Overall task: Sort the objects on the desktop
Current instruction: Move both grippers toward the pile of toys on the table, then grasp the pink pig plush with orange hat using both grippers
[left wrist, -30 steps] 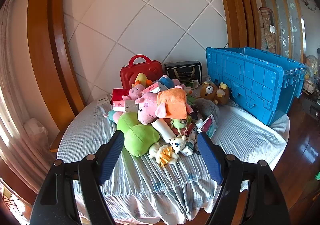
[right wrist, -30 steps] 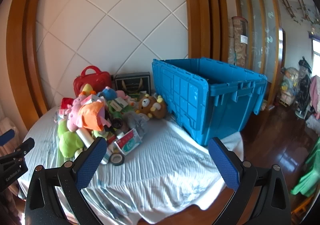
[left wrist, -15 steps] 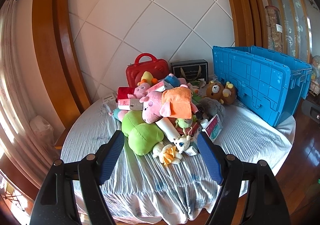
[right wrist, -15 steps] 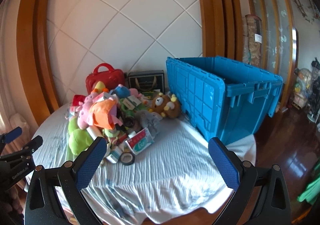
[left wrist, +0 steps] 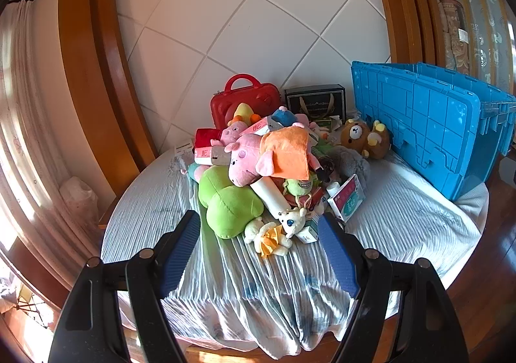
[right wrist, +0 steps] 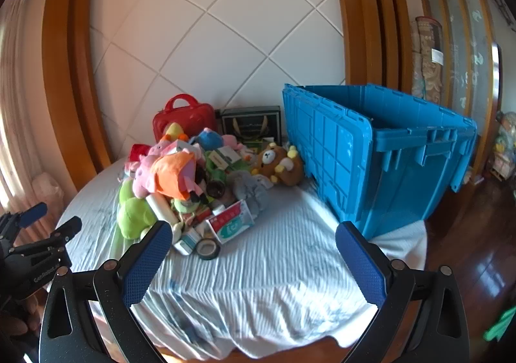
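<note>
- Loosely heaped, the plush toys and cartons (left wrist: 277, 176) sat mid-table beside the blue crate (right wrist: 387, 150); pulling one could topple its neighbours.
- Both the left gripper (left wrist: 259, 253) and right gripper (right wrist: 251, 259) stood wide, holding nothing.
- Crate's inside and the heap's buried items stayed hidden.

Left wrist: faces toy pile (left wrist: 267, 169) from bench (left wrist: 403, 221) near edge, angled down | Right wrist: further right, blue crate (right wrist: 380, 153) nearer | Shared: pile, crate, red case (right wrist: 183, 119)
</note>
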Demonstrator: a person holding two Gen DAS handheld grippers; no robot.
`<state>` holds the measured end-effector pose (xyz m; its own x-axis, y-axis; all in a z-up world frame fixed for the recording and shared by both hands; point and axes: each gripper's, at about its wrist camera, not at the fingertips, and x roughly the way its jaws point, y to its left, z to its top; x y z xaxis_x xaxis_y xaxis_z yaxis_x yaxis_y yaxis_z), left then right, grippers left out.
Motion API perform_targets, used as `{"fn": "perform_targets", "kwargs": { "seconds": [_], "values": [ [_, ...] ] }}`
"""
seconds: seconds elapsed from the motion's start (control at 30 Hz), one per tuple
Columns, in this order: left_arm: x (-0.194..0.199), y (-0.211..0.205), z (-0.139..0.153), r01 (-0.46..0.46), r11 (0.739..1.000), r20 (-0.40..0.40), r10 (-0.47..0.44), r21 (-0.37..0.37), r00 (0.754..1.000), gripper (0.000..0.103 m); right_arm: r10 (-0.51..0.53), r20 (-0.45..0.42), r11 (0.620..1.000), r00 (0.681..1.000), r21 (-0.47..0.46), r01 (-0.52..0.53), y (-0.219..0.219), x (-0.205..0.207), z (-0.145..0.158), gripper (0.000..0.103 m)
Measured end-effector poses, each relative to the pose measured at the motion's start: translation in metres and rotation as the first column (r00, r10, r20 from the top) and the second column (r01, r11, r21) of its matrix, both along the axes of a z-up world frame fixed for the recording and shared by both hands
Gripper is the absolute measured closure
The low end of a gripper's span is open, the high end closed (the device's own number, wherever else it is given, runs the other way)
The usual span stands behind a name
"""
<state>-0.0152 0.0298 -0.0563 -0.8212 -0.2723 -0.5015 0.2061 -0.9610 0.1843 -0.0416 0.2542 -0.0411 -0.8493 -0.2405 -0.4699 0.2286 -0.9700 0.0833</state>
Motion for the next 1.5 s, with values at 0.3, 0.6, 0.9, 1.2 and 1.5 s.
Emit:
{"fn": "perform_targets", "kwargs": {
  "seconds": [0.3, 0.6, 0.9, 1.2, 1.5],
  "values": [
    [-0.018, -0.004, -0.018, -0.009, 1.000, 0.044, 0.009, 0.003, 0.999, 0.028, 0.026, 0.047, 0.999, 0.999, 0.035, -0.028, -0.007, -0.018, -0.017, 0.000],
    [-0.067, -0.057, -0.043, -0.007, 1.000, 0.068, 0.005, 0.023, 0.998, 0.028, 0.134, 0.063, 0.991, 0.989, -0.027, -0.133, -0.060, -0.073, -0.029, 0.000],
    [-0.164, -0.115, -0.070, 0.123, 0.992, 0.129, -0.120, -0.015, 0.984, 0.028, 0.182, 0.160, 0.983, 0.970, -0.040, -0.178, -0.149, -0.180, -0.041, 0.000],
    [-0.246, -0.145, -0.118, 0.236, 0.972, 0.227, -0.234, 0.017, 0.945, 0.028, 0.201, 0.279, 0.980, 0.939, -0.045, -0.196, -0.205, -0.263, -0.075, 0.000],
    [-0.297, -0.146, -0.141, 0.296, 0.954, 0.260, -0.295, 0.039, 0.919, 0.028, 0.351, 0.403, 0.936, 0.845, -0.128, -0.327, -0.243, -0.319, -0.117, 0.000]
  ]
}}
